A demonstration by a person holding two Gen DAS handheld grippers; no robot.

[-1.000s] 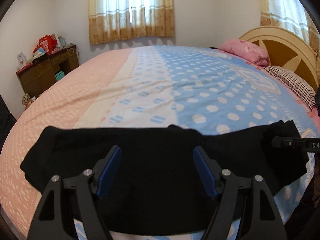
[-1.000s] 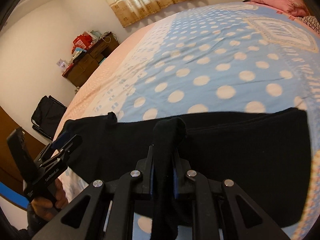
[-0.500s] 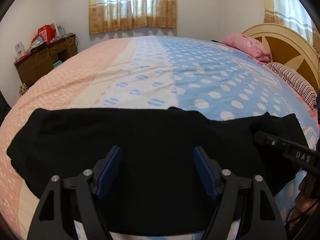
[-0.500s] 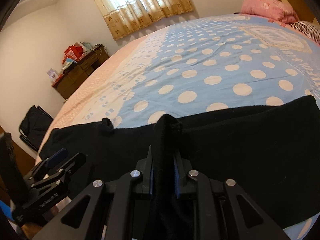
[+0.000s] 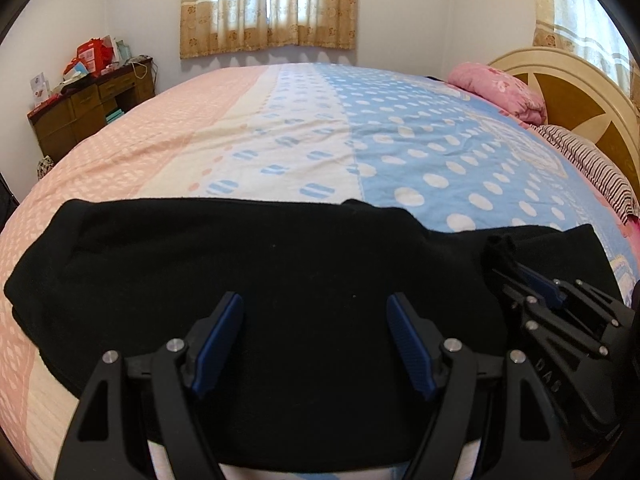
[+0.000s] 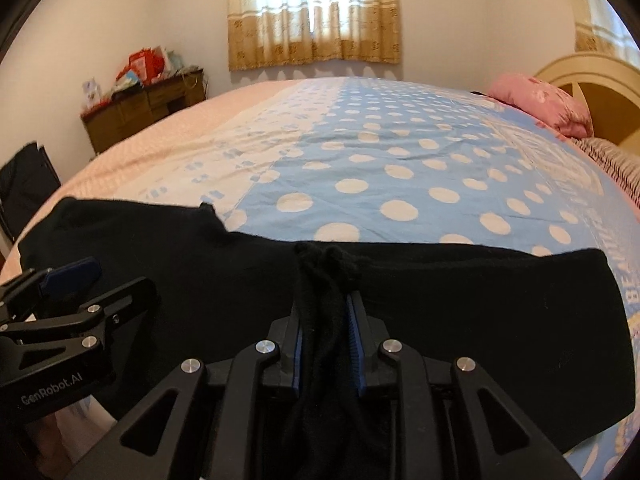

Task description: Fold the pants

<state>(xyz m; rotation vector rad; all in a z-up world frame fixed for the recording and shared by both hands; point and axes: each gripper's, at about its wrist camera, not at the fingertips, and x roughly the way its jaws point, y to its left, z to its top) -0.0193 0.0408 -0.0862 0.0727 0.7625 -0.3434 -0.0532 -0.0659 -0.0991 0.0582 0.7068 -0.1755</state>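
Observation:
Black pants [image 5: 240, 272] lie spread flat across the near edge of the bed; they also show in the right wrist view [image 6: 480, 320]. My left gripper [image 5: 316, 320] is open and empty, low over the middle of the cloth. My right gripper [image 6: 326, 312] is shut on a bunched fold of the pants [image 6: 324, 280], a little to the right of the left one. It shows at the right of the left wrist view [image 5: 520, 276]. The left gripper shows at the left of the right wrist view [image 6: 68, 280].
The bed [image 5: 400, 140] has a pink, cream and blue polka-dot sheet. A pink pillow [image 5: 500, 88], a striped pillow [image 5: 592, 164] and the headboard [image 5: 568, 92] are at the right. A wooden desk [image 5: 88, 108] with clutter stands at the far left wall.
Both grippers moved forward and lower over the pants. The right gripper came closer to the left one, still pinching the fold. The pants lie flatter and fill more of the view.

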